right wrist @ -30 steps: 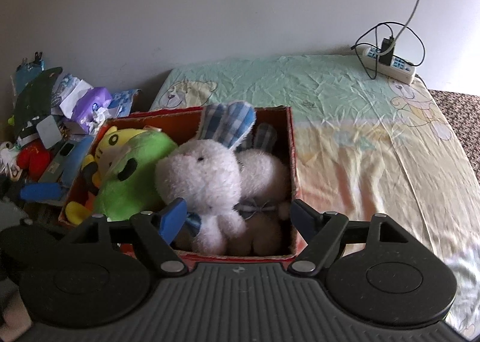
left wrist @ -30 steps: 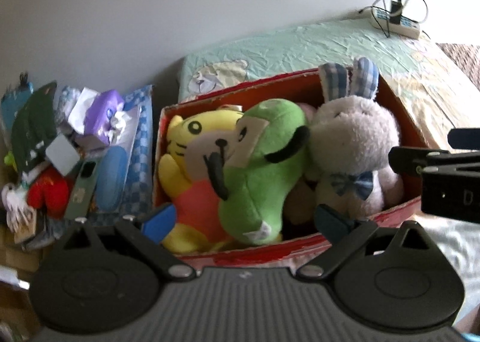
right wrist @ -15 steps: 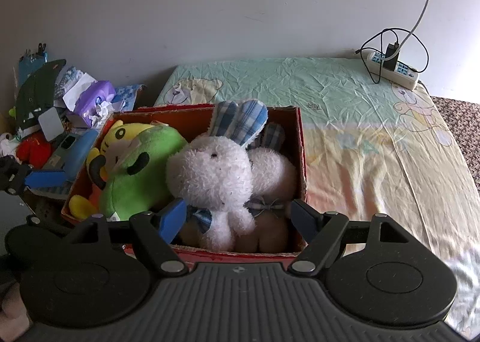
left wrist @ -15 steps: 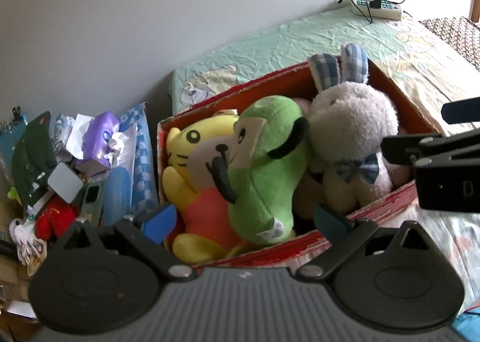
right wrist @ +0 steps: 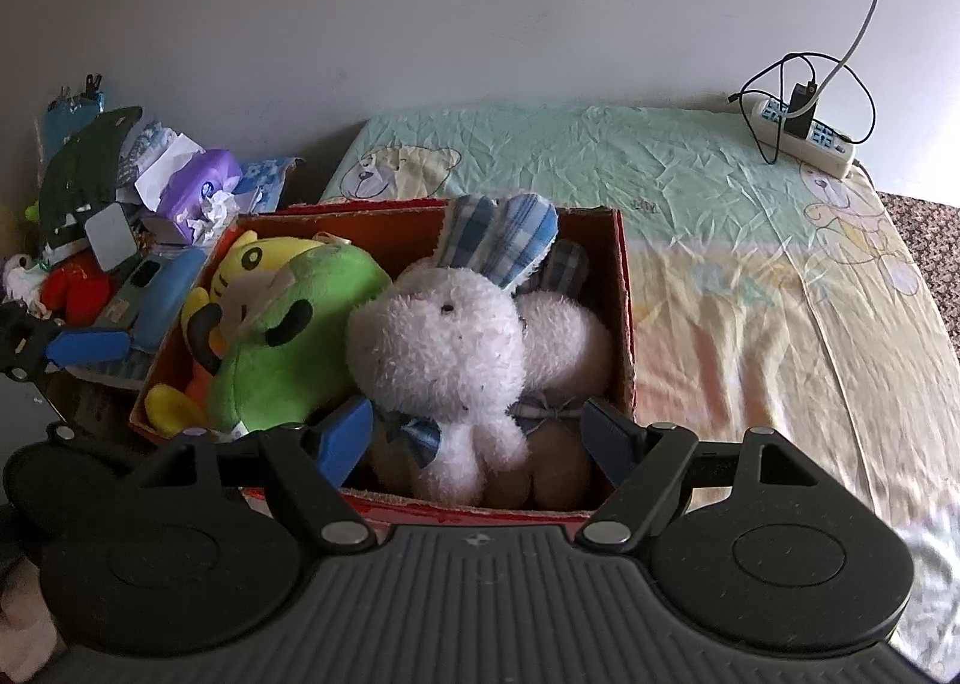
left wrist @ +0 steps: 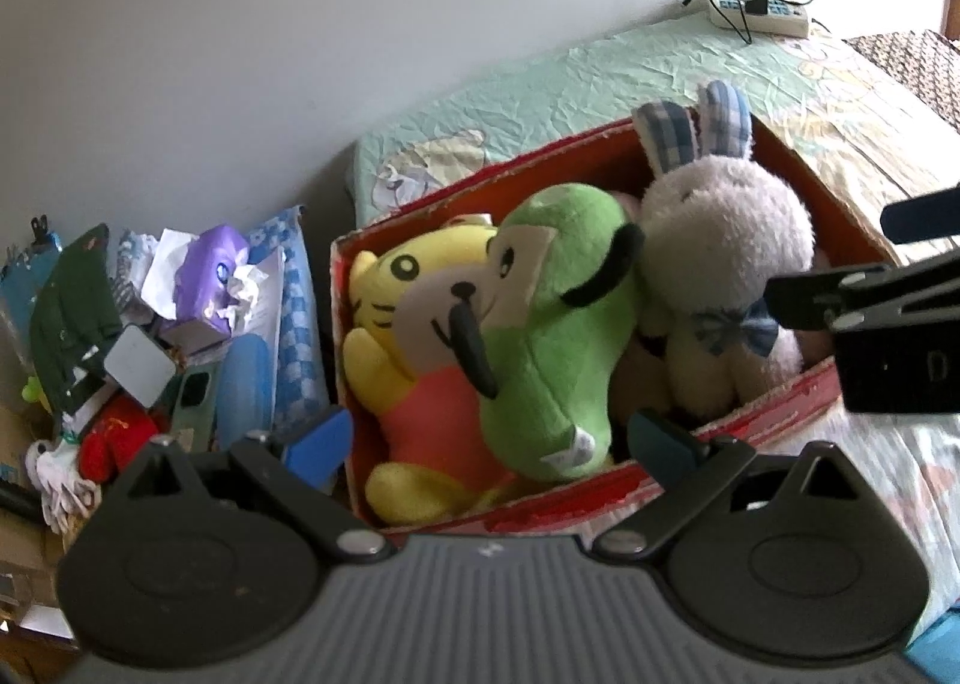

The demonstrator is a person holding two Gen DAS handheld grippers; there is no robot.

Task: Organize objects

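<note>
A red cardboard box [left wrist: 606, 498] [right wrist: 624, 288] sits on the bed and holds plush toys. A yellow tiger [left wrist: 420, 336] [right wrist: 252, 258] lies at its left, a green plush [left wrist: 552, 324] [right wrist: 288, 342] in the middle, and a white rabbit with checked blue ears [left wrist: 720, 240] [right wrist: 450, 336] at the right, with a second rabbit [right wrist: 558, 336] behind it. My left gripper [left wrist: 489, 441] is open and empty above the box's near edge. My right gripper [right wrist: 480, 432] is open and empty in front of the rabbits.
A pile of clutter [left wrist: 150, 312] [right wrist: 132, 216] with a purple tissue pack, blue pouches and a red item lies left of the box. The bed sheet [right wrist: 750, 276] spreads to the right. A power strip with cables [right wrist: 804, 132] [left wrist: 756, 12] sits by the wall.
Both grippers have drawn back and up from the box, so it shows smaller and lower. Both stay open. The toys have not moved.
</note>
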